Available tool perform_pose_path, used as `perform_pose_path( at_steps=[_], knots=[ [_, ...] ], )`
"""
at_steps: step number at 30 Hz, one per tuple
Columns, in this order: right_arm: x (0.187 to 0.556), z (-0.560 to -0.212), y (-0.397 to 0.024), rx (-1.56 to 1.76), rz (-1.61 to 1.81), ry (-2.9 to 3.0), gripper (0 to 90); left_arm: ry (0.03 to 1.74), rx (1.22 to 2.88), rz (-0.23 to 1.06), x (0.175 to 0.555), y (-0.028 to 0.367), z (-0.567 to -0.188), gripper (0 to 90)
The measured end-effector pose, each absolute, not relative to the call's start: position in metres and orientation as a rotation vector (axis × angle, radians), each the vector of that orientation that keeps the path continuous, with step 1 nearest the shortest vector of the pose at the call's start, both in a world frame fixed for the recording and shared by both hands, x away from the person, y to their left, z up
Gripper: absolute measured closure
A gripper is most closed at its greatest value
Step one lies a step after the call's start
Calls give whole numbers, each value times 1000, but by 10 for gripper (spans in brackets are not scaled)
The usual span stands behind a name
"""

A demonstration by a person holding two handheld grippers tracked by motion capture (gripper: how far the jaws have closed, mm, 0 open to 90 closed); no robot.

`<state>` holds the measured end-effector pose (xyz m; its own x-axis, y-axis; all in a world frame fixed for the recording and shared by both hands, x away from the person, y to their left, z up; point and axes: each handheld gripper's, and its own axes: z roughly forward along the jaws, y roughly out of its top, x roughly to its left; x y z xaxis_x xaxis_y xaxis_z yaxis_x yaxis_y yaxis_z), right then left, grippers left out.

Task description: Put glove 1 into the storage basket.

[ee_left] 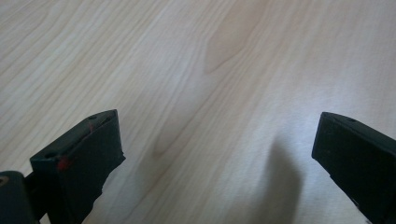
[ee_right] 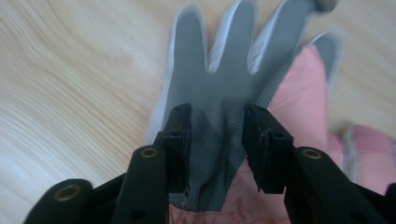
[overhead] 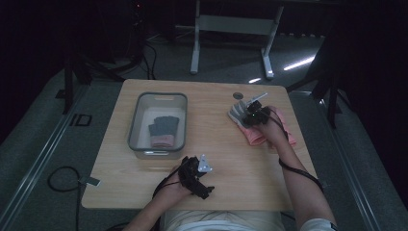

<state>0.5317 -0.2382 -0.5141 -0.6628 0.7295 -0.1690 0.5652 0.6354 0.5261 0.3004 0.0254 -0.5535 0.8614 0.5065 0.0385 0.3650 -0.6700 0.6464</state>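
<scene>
Nearest the high camera, at the near edge of the wooden surface (overhead: 226,159): left gripper (overhead: 195,175), held in the left hand (overhead: 174,188), jaws wide apart over bare wood, nothing between them. Same in the left gripper view: left gripper (ee_left: 217,154) with only woodgrain in the gap.

Farther off, right of centre: right gripper (overhead: 248,109) down on a grey glove (overhead: 236,115), which lies across a pink glove (overhead: 255,135). In the right gripper view, right gripper (ee_right: 217,140) with jaws close on either side of the grey glove (ee_right: 224,88) at the palm, fabric bunched between them; pink glove (ee_right: 303,98) beneath and beside.

Left of centre: clear bin (overhead: 159,98) holding a further grey-and-pink glove pair (overhead: 162,131). Small dark disc (overhead: 237,95) near the far edge.
</scene>
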Motion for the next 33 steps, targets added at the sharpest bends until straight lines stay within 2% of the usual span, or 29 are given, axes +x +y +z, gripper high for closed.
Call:
perform_pose_path(
  at_steps=[4,8,10,11,20,26,28,33],
  knots=[
    [536,-521,-240,1040,641,2532,633,611,2386,288,300,24,-554,13],
    [539,-526,-240,1060,645,2555,761,586,2413,310,300,23,-557,13],
    [539,-526,-240,1073,648,2553,782,583,2410,310,300,23,-557,13],
    [539,-526,-239,1113,650,2541,821,582,2404,306,300,22,-557,13],
    [527,-513,-243,1215,771,2443,876,559,2413,315,300,20,-558,13],
    [499,-479,-240,1242,946,2339,884,548,2407,320,300,19,-557,13],
    [475,-458,-234,1261,1033,2271,885,543,2413,326,300,19,-557,13],
    [435,-438,-226,1286,1101,2195,885,529,2406,331,301,20,-555,13]
  ],
)
